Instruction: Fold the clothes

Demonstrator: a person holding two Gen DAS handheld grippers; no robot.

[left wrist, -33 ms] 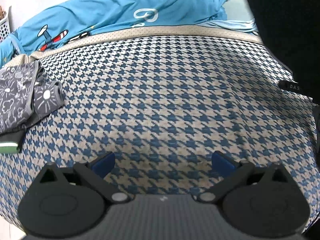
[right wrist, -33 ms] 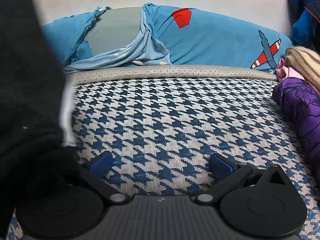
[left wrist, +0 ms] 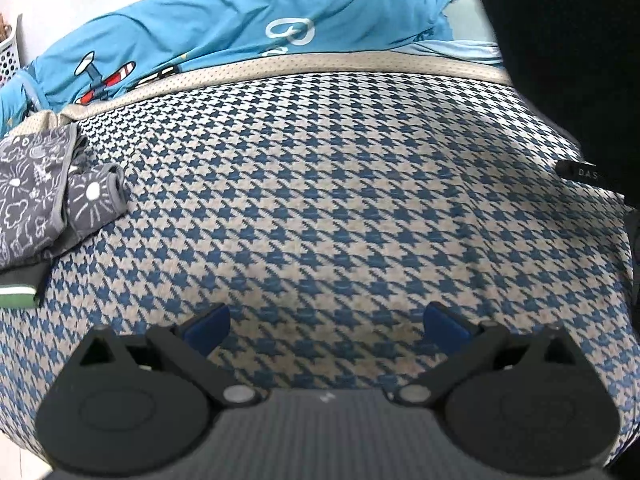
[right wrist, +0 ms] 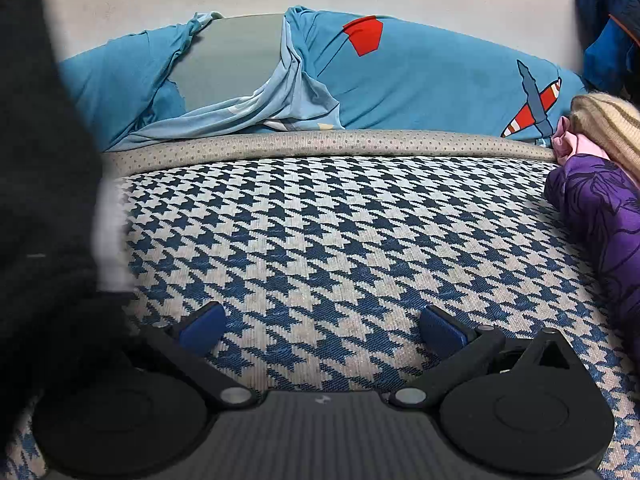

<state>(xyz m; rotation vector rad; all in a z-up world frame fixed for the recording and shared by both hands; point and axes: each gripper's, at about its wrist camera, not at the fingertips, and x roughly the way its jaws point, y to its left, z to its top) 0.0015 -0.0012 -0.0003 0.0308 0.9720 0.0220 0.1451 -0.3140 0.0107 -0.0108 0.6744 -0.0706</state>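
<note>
Clothes: grey printed garment [left wrist: 28, 196] bunched at the left edge of the houndstooth bed surface [left wrist: 320, 208]; purple garment [right wrist: 600, 216] heaped at its right edge, black fabric [right wrist: 44, 160] hung at the left. Left gripper [left wrist: 326, 322] and right gripper [right wrist: 322, 326]: jaws spread wide, nothing held. Blue aeroplane-print bedding [right wrist: 420, 84] laid behind.

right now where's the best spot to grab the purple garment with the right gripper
Take the purple garment at its rounded near-left edge, where it bulges onto the houndstooth cover. Come in from the left, low over the cover: that edge faces the open right gripper with nothing between. The far end sits under a pink piece and striped knit, so it is probably harder to lift.
</note>
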